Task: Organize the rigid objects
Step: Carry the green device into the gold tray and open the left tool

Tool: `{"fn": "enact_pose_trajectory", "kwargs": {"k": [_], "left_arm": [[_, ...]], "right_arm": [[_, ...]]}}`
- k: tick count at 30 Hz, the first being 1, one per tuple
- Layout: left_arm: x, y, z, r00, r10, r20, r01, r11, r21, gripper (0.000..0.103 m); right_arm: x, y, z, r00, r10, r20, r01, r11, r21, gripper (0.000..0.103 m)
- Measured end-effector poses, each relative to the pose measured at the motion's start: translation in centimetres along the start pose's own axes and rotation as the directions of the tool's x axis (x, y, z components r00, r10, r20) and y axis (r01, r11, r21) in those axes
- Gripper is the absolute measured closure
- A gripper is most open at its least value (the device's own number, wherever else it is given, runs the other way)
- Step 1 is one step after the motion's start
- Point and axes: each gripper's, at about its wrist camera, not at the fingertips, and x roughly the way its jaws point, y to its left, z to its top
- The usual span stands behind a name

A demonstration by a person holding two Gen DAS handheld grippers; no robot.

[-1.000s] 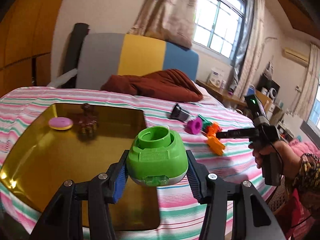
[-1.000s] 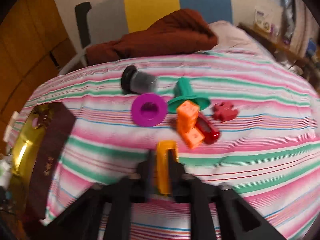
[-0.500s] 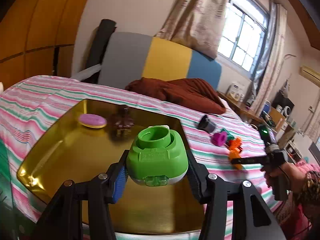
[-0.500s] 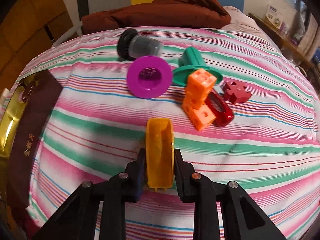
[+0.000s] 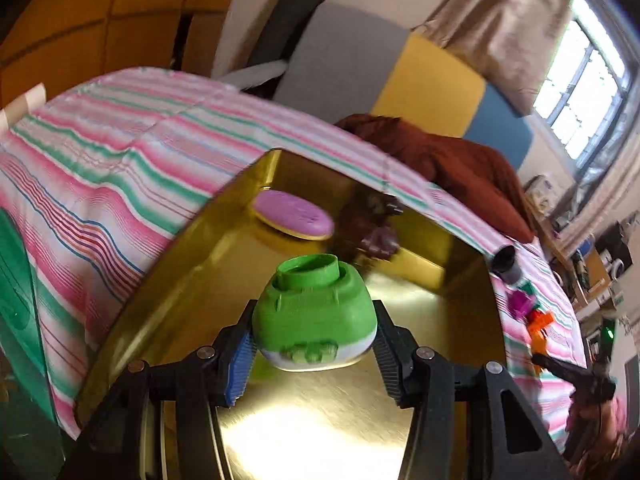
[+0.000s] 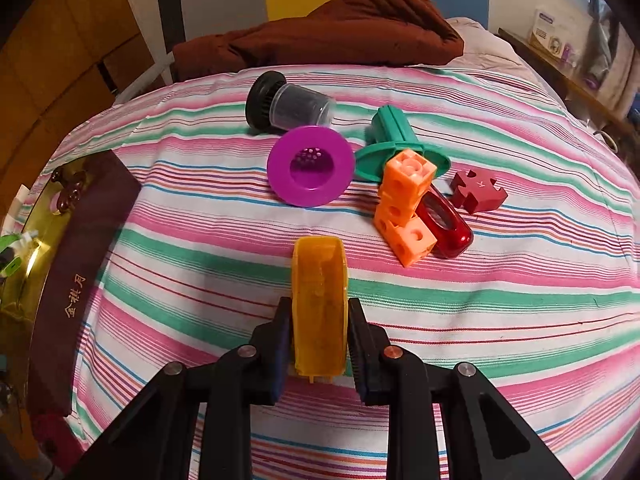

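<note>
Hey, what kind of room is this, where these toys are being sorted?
Most likely a bedroom in a home: a bed with a striped sheet and a rumpled brown blanket, plus a curtained window.

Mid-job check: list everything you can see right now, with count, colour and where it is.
green cap-shaped piece: 1, green with white base, between left gripper's pads, above the tray
gold tray: 1, gold, on the striped bedspread
pink disc: 1, pink, in tray, far corner
dark figure: 1, brown, blurred, in tray beside disc
orange piece: 1, translucent orange, in right gripper
purple funnel: 1, on bedspread
clear jar: 1, black lid, lying on its side
green stand: 1, behind cubes
orange cubes: 1 joined stack
red ring: 1, beside cubes
red cross block: 1
left gripper: black, closed on the green piece
right gripper: black, jaws just closed onto the orange piece
</note>
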Motion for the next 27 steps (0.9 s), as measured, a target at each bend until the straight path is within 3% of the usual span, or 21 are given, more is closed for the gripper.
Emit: {"fn": "enact_pose_trajectory", "kwargs": {"k": [8,12,19,27], "left_arm": [[3.0,1.1,2.2,0.989,0.137,-0.049,-0.138,0.990,-0.017,0.049],[3.0,1.8,1.9,0.988,0.123,-0.096,-0.132,0.987,-0.093,0.042],[-1.0,1.1,-0.1,0.995,0.100,0.013,-0.098,0.988,-0.119,0.037],[-4.9,-2.1,-5.2,0.993,0.040,0.114,-0.041,0.999,0.008,0.037]], "right_arm": [[-0.1,-0.2,0.0,1.000,0.001,0.009,-0.001,1.000,0.000,0.077],[-0.1,-0.3,0.1,1.000,0.006,0.014,-0.006,1.000,0.003,0.077],[0.0,-0.3,0.1,1.000,0.001,0.009,-0.001,1.000,-0.008,0.077],[-1.7,0.0,0.2,0.996,0.033,0.084,-0.033,0.999,-0.006,0.077]]}}
